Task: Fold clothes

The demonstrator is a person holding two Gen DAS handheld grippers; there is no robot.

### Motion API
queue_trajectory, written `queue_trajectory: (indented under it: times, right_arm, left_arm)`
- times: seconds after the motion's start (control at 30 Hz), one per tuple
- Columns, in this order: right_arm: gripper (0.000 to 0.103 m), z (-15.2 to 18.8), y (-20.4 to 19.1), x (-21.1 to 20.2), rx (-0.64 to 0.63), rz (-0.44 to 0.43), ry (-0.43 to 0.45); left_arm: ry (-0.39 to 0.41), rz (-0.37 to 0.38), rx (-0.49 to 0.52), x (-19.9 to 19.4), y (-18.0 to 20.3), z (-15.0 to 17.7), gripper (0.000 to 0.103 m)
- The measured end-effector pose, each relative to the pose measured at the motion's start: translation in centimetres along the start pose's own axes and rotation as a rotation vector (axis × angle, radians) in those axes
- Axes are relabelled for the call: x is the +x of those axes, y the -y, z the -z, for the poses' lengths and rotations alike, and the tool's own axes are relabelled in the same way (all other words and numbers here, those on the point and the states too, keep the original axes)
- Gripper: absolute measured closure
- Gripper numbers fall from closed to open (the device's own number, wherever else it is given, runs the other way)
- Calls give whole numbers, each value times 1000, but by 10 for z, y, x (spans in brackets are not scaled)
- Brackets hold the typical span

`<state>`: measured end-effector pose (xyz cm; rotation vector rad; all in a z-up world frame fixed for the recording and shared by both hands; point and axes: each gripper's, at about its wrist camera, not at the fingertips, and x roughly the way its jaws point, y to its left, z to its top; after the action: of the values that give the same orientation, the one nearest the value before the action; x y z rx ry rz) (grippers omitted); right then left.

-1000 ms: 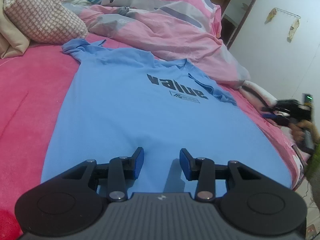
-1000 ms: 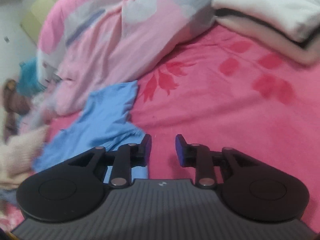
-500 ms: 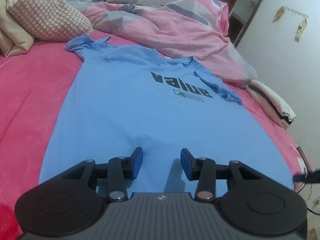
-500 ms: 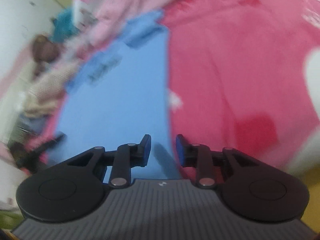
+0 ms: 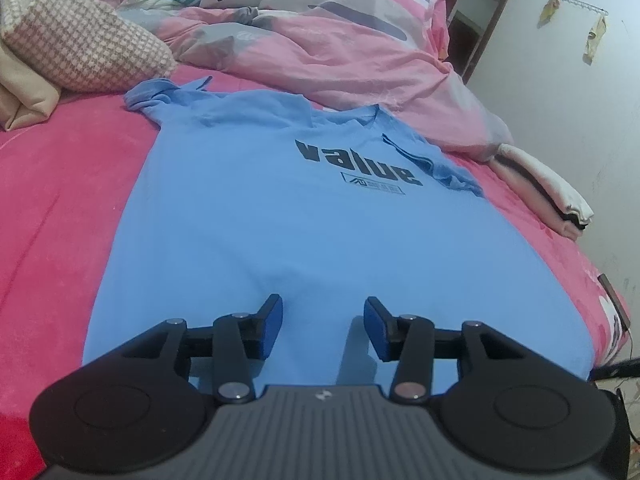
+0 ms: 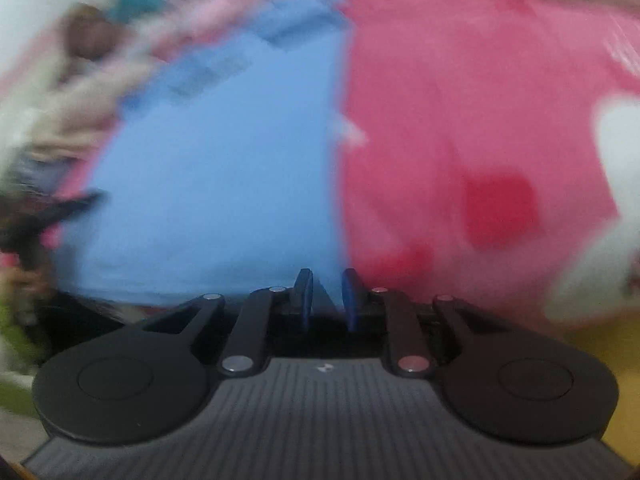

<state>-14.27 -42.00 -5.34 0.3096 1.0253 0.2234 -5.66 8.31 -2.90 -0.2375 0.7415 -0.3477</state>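
Lying flat and unfolded across the pink bed, hem at its near edge, the blue T-shirt has every fold left. The left gripper hovers empty and parted over the hem, opening wider; the right gripper has been narrowing at the shirt's side edge, nothing visibly pinched.

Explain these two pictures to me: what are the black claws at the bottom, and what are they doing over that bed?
Each picture comes from a camera mounted on a hand-held gripper, looking forward along its two blue-padded fingers. A person holds one in each hand; there is no robot arm. The sharp picture is from the left gripper, the blurred one from the right gripper. A blue T-shirt lies spread flat on a pink bed, ready for folding, with a pink duvet bunched behind it and folded clothes at the side. The left gripper is open over the shirt's hem. The right one, at the shirt's side edge, has just been closing; a narrow gap remains. Neither holds anything yet.
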Motion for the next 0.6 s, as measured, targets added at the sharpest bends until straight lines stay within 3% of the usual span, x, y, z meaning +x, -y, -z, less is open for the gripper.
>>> queue_trajectory:
  times: [0.03,0.1,0.3,0.4,0.5,0.6]
  right_arm:
    - [86,4,9,5,34,68,-46]
    - [86,10,16,-3,64,94,-42]
    - [86,3,-11,-56,42,-39,133]
    - [86,-10,-31,-61,31,-203,163]
    - [86,-18,-57,-39,-16,-351,107]
    - [86,-26,-82,2,-121,-361,-19]
  left_arm:
    - [0,-2,1,-2,1,0,56]
    - [1,-6,3,-5,2,0,56]
    - [65,16,107,-35,26,10,49]
    - [52,24,172,-47,42,22,47]
    - [-1,43,213,-50,50,38,45]
    - [-54,36,278,-49,57,57,44]
